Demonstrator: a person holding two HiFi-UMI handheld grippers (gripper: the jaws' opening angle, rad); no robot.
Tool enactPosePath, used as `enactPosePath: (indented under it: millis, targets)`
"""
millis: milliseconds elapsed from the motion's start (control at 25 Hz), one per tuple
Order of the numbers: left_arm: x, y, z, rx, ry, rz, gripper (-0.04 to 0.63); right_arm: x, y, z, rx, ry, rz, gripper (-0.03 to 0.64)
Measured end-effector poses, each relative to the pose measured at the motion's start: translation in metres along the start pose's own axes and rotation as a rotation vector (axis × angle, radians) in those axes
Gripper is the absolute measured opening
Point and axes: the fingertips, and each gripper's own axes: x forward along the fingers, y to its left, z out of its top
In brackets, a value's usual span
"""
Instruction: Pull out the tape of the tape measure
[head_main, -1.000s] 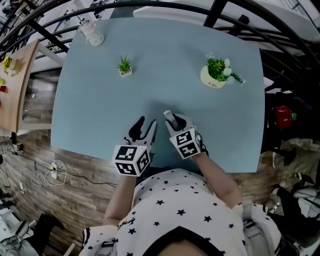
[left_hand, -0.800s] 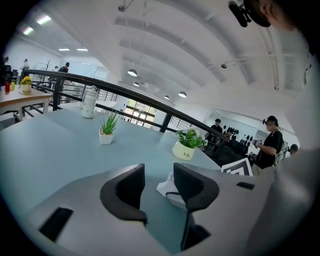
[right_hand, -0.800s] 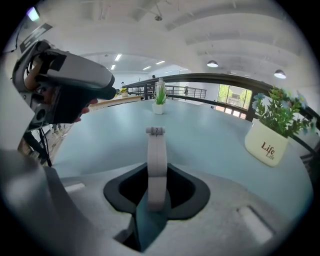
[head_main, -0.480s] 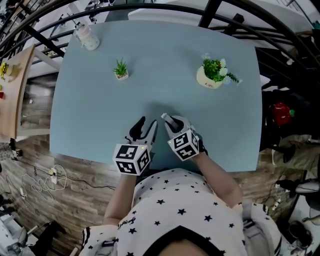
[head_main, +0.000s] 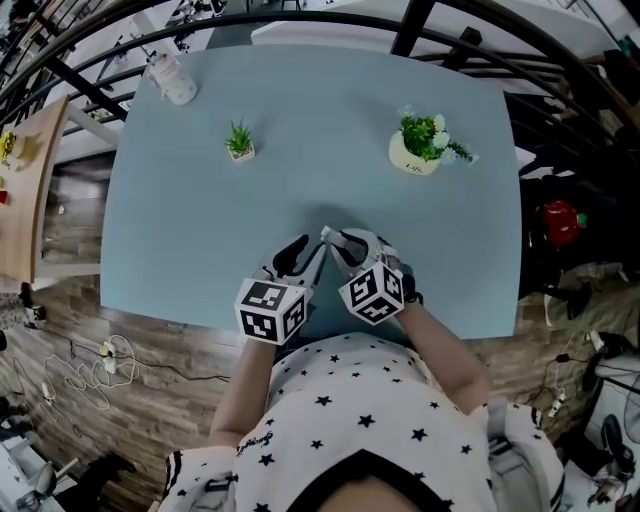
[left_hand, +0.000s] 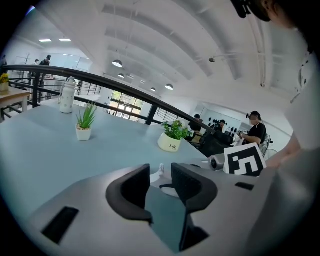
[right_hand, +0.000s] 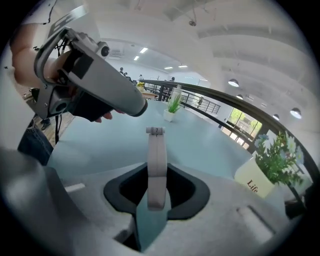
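**Tape measure clamped in right claw, left claw lining up beside it**

Tape measure (right_hand: 156, 160) is sitting edge-on between the jaws of the right gripper (head_main: 352, 247), held over the pale blue table (head_main: 200, 200) near its front edge. Those jaws have just been closing and are now pinching the white case at a medium gap. Contact is probably on both flat sides, though the right gripper view is shadowed there. The end tab (right_hand: 155, 131) is sticking out past the jaw tips, pointing toward the table's far side.

Left gripper (left_hand: 161, 181) is hovering just beside the right one, angled toward that tab. Its jaws have just been closing a little but are standing wide, with nothing pinched. The white tip of the tape measure is showing in the gap beyond them, touching neither pad.

Small grass pot (head_main: 240, 140), white flower pot (head_main: 420, 145) and a bottle (head_main: 172, 78) are standing well apart from the grippers, toward the far side of the table.
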Motion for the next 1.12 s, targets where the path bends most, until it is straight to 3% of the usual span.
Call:
enactPosePath:
  millis: [400,680,1120]
  targets:
    - [0.010,-0.005,-0.005,0.008,0.028,-0.016,0.107,-0.010,0.012,0.013,-0.153,-0.027,0.018,0.101]
    - [0.007,-0.010,-0.007,-0.012,0.029,-0.034,0.046,-0.014,0.017,0.015,-0.189,-0.032,0.017,0.101]
    - [0.002,-0.012,-0.006,-0.023,0.019,-0.036,0.034,-0.017,0.018,0.015,-0.227,-0.048,0.012,0.101]
